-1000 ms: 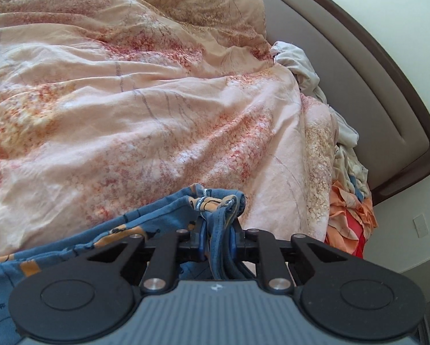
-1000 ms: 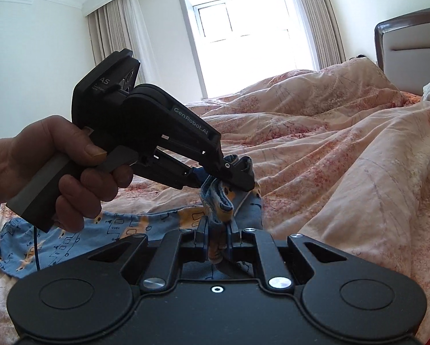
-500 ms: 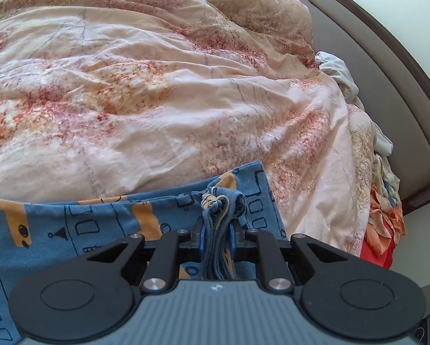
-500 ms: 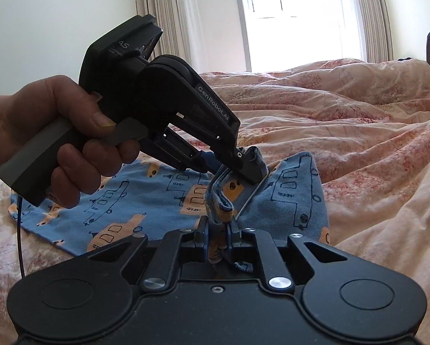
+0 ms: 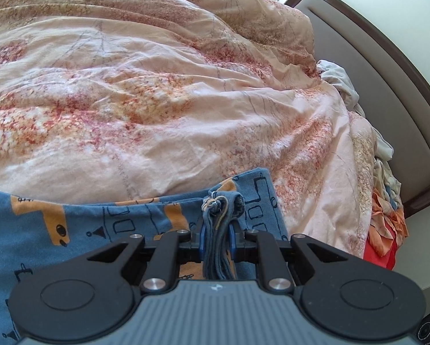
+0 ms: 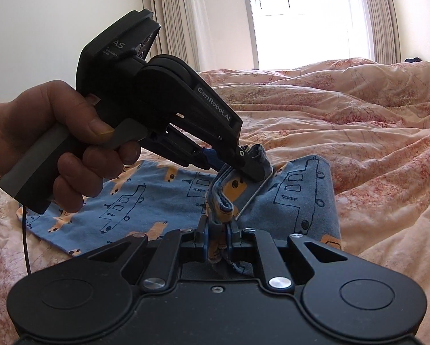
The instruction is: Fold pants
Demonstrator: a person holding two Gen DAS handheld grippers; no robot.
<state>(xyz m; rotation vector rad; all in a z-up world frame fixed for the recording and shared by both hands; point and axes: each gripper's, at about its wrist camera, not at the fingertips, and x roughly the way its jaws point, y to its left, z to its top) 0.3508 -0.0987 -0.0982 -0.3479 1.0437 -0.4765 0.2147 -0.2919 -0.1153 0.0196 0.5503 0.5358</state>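
The left gripper stays closed on a bunched edge of the pants, and the right gripper stays closed on another bunch just beside it. Compared with a second ago, both are lower over the duvet, and more of the blue pants now lies spread flat on it. The hand keeps squeezing the left trigger.

A rumpled peach floral duvet covers the bed, beside a grey padded headboard with dark wooden trim; beige curtains flank a bright window.
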